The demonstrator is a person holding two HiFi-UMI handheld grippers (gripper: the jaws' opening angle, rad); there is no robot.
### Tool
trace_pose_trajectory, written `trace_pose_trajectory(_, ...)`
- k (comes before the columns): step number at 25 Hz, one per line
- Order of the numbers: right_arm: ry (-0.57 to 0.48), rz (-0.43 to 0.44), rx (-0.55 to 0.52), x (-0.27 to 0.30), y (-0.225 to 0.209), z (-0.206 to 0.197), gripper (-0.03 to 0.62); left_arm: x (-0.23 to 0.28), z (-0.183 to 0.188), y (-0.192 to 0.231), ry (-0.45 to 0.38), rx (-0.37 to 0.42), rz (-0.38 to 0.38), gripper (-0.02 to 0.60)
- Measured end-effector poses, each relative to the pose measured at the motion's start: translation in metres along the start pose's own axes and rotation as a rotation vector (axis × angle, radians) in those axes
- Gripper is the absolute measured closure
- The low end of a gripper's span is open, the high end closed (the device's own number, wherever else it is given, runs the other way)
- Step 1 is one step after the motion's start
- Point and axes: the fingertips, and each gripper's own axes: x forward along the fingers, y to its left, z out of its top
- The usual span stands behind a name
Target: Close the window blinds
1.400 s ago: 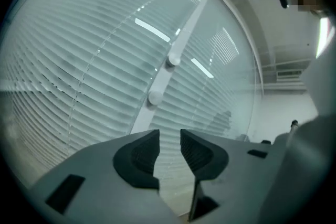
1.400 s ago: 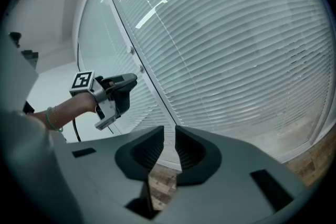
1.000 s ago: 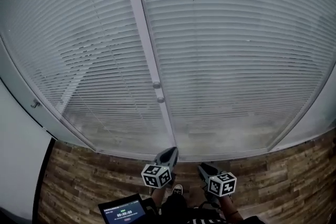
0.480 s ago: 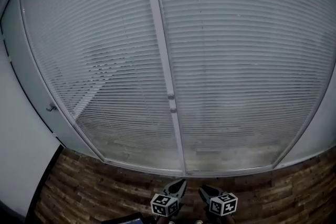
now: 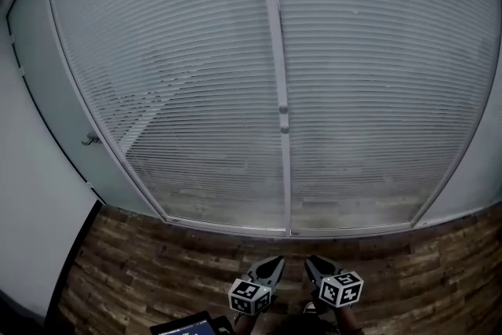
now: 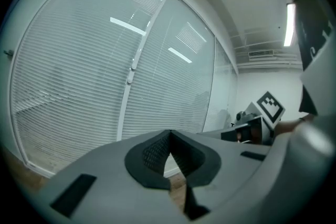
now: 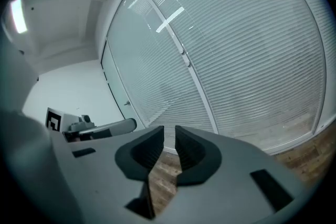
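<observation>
The blinds (image 5: pixel 172 90) are hanging over both window panes in front of the person, and they are reaching down almost to the wooden floor (image 5: pixel 141 278). The left gripper (image 5: pixel 274 261) and the right gripper (image 5: pixel 312 263) are pointing at the window, well apart from it. The left fingers are pressing together and holding nothing. The right fingers are standing slightly apart with nothing between them.

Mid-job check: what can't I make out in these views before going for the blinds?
Two small white knobs on the white centre post: too small in every view to tell what they operate.
Grey slatted window blinds: top cut off by the head view's upper edge; no cord or wand discernible.
Dark screen device: cropped by the head view's bottom edge, text unreadable.
</observation>
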Motion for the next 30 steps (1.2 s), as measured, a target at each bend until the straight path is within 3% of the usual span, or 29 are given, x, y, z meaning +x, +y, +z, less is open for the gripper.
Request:
trace_pose_trajectory(5, -0.002, -0.041, 0.02, -0.033, 0.076, -0.062, 0.516, -0.091, -0.042, -0.001, 0.068, 0.047, -0.028, 0.577)
trace_pose_trajectory(11, 0.023, -0.098, 0.014, -0.082, 0.132, -0.113, 0.516, -0.154, -0.061, -0.017, 0.065, -0.003, -0.056, 0.577)
trace_pose_trajectory(20, 0.01, -0.115, -0.004, -0.126, 0.163, -0.135, 0.516, -0.181, -0.076, -0.083, 0.07, 0.01, -0.153, 0.577)
trace_pose_trajectory(25, -0.008, -0.095, -0.02, -0.162, 0.181, -0.148, 0.516, -0.209, -0.083, -0.119, 0.058, 0.013, -0.146, 0.577)
trace_pose_trajectory(30, 0.004, -0.104, -0.001, -0.232, 0.187, -0.187, 0.516, -0.245, -0.109, -0.178, 0.07, -0.021, -0.123, 0.577)
